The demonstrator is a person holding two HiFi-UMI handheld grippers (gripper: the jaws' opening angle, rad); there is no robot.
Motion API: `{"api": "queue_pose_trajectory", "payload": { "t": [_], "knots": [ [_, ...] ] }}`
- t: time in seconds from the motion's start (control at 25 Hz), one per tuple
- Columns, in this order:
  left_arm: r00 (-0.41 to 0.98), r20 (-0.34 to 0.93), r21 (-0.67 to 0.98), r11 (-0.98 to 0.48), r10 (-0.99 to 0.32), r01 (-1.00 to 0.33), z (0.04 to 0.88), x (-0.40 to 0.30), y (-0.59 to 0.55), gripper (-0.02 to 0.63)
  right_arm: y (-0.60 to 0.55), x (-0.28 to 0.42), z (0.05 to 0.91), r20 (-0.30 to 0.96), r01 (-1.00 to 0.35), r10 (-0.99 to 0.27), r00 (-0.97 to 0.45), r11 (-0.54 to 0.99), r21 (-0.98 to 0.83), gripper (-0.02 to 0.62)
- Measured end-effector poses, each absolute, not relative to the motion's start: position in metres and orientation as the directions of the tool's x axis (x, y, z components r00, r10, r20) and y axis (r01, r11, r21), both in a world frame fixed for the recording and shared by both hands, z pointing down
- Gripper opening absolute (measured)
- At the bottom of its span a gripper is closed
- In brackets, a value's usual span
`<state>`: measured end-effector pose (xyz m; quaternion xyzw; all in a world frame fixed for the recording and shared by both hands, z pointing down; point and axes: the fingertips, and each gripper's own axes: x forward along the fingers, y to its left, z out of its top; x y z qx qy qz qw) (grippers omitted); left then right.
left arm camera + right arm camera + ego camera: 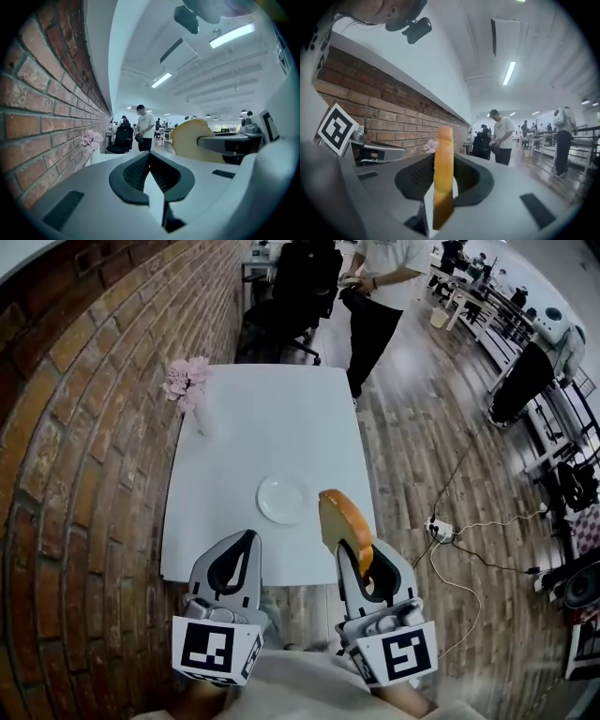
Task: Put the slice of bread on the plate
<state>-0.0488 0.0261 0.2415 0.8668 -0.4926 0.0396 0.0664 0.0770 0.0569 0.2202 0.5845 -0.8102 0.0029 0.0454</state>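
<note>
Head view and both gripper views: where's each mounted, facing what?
Head view: on the person's head, steeply down at table, plate; left tool shut, right tool gripping slice of bread.
Left gripper view: on left tool, level along brick wall; own shut jaws.
Right gripper view: on right tool, same heading; slice edge-on between jaws.
Shared: both gripper views show standing person, flowers.

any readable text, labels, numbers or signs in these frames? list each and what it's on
No readable word, brand or number in any view.
The marker cube of the left claw: black-and-white square pattern, no letters.
The second marker cube, on the right claw: same, no letters.
The plate and slice of bread: no print.
The far desks: too small and blurred to tell.
</note>
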Motion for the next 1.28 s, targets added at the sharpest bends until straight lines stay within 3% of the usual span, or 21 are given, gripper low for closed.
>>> {"api": "queue_pose_trajectory", "payload": {
  "t": [0.68, 1.28],
  "knots": [
    [0.612, 0.166, 0.092, -0.605, -0.774, -0.791, 0.255, -0.047, -0.100, 0.011, -0.060, 0.080, 0.231, 0.109, -0.979, -0.974, -0.199, 0.203, 0.026, 0.097],
    [0.613, 0.217, 0.132, -0.599, -0.760, -0.790, 0.276, -0.044, -0.122, 0.011, -0.084, 0.074, 0.243, 0.151, -0.969, -0.958, -0.244, 0.248, 0.005, 0.097]
  ]
}}
